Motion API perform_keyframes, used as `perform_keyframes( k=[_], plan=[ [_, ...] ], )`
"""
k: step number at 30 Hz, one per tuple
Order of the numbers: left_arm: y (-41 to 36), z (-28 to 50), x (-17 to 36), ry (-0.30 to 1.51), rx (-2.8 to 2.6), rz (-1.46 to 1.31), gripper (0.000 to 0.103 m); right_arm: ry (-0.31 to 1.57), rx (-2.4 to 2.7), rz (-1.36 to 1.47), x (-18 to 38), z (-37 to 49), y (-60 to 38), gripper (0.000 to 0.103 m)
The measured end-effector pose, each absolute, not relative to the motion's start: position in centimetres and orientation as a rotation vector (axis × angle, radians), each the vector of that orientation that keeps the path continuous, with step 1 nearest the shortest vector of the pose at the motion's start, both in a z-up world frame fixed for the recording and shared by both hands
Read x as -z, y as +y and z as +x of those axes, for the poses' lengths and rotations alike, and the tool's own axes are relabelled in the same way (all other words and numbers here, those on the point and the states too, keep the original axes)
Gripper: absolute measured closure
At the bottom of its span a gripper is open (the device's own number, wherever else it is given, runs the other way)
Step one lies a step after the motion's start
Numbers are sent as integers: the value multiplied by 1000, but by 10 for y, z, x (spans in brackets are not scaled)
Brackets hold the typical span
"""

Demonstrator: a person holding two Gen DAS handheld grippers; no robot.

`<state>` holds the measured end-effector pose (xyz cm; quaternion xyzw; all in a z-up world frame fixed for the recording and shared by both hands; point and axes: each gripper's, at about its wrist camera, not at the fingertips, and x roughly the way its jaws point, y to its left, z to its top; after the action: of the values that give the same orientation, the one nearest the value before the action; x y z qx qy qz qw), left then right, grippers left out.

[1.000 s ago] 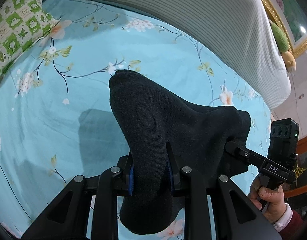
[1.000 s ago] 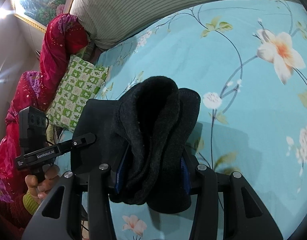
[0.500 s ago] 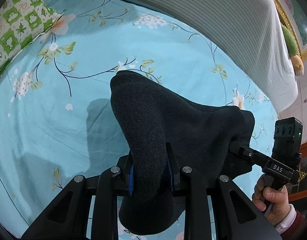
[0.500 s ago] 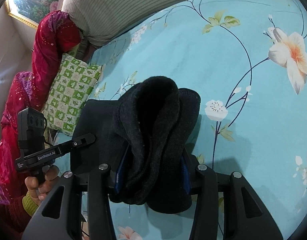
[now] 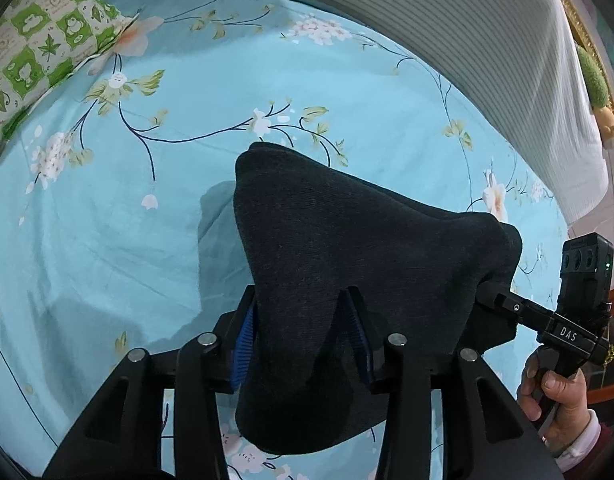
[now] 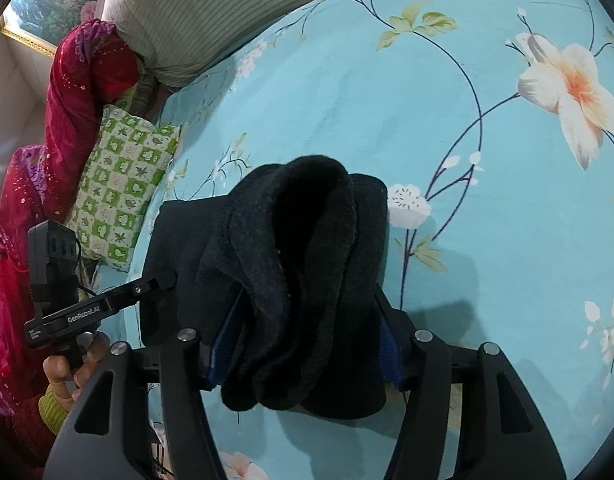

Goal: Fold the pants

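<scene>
Having just been opening, both jaws stand partly apart with the dark pants [image 5: 347, 264] bunched between them.

Charcoal pants [image 5: 347, 264] on turquoise floral sheet [image 5: 107, 240]; green-checked pillow [image 6: 123, 196], red spangled quilt [image 6: 79, 80].

One pants [image 5: 347, 264], two grippers: left [image 5: 303, 332], right [image 6: 303, 344]. One green pillow [image 6: 123, 196] at nine o'clock, one striped bolster [image 5: 447, 28] at twelve.
</scene>
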<state>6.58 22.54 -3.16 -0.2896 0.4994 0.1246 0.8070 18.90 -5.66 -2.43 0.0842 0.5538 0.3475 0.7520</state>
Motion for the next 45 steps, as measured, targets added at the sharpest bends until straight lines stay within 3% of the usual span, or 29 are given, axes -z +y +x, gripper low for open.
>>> perform_keyframes(
  k=[7, 19, 28, 45],
  plan=[
    [224, 58, 28, 1071, -284, -613, 47, 1201, -722, 194, 21, 187, -65, 36],
    [218, 43, 22, 1066, -303, -592, 44, 1167, -648, 202, 18, 182, -97, 32],
    [194, 22, 1, 1034, -353, -518, 28, 1116, -627, 133, -2, 162, -98, 31],
    [153, -11, -26, 993, -406, -400, 22, 863, -702, -118, -47, 82, -66, 9]
  ],
)
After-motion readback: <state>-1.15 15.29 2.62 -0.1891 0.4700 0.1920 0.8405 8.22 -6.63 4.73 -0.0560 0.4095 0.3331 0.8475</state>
